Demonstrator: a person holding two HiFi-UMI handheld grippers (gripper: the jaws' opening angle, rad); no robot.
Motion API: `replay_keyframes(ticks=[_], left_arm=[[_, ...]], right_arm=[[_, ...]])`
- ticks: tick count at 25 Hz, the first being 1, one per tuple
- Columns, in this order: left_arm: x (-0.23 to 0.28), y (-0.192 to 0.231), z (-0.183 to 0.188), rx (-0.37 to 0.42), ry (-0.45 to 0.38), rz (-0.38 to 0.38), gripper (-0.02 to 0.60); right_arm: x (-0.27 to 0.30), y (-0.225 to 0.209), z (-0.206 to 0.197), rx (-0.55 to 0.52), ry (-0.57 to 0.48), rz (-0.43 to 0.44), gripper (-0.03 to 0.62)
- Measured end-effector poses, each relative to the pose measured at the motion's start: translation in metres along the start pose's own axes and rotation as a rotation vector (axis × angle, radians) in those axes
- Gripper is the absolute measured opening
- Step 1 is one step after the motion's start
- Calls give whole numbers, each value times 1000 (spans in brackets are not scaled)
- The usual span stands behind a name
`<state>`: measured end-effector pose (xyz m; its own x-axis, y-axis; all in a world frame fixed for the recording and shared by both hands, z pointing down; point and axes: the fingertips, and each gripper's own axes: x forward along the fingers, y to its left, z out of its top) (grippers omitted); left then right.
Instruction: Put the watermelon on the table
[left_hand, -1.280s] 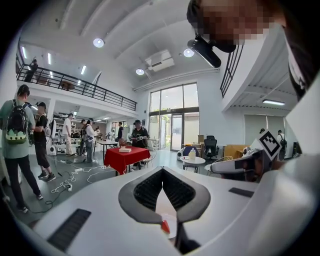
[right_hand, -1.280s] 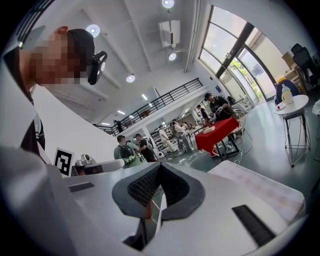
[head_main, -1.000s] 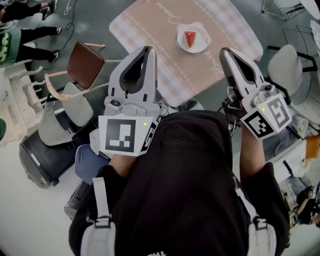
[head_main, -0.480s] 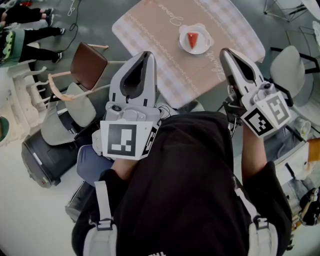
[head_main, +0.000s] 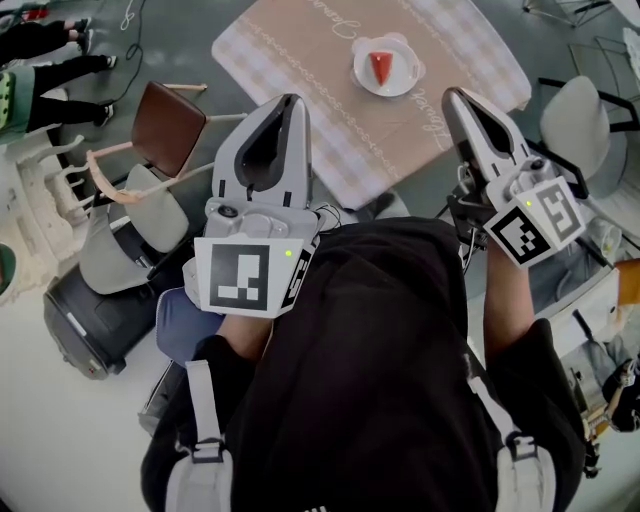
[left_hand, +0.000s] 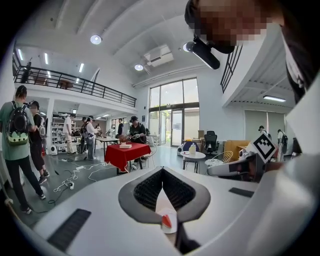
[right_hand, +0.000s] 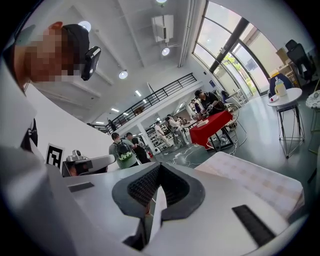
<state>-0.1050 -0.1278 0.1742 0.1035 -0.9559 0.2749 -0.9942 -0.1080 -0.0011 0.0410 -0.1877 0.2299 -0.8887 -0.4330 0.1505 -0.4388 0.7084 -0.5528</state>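
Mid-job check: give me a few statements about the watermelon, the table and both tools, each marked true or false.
1. The watermelon lies on a white plate on the table. True.
2. The left tool holds the watermelon. False: its jaws are together with nothing between them, short of the table.
3. The right tool is shut and empty. True.
4. The table top is bare wood. False: a checked cloth covers it.
5. In the head view, a brown chair stands left of the table. True.
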Motion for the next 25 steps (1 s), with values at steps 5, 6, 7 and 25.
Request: replay_keyframes(ticks=[5, 6, 7, 25], left_arm=[[9, 3, -9, 0, 18, -25, 11], [10, 4, -9, 0, 20, -26, 11], [11, 5, -11, -1, 22, -28, 11], [42, 13, -56, -52, 99, -72, 11]], right_arm=[[10, -4, -6, 7, 13, -11, 14], [12, -5, -7, 7, 15, -13, 14], [14, -6, -8, 8, 16, -15, 14], [38, -56, -47, 61, 88, -112, 15]])
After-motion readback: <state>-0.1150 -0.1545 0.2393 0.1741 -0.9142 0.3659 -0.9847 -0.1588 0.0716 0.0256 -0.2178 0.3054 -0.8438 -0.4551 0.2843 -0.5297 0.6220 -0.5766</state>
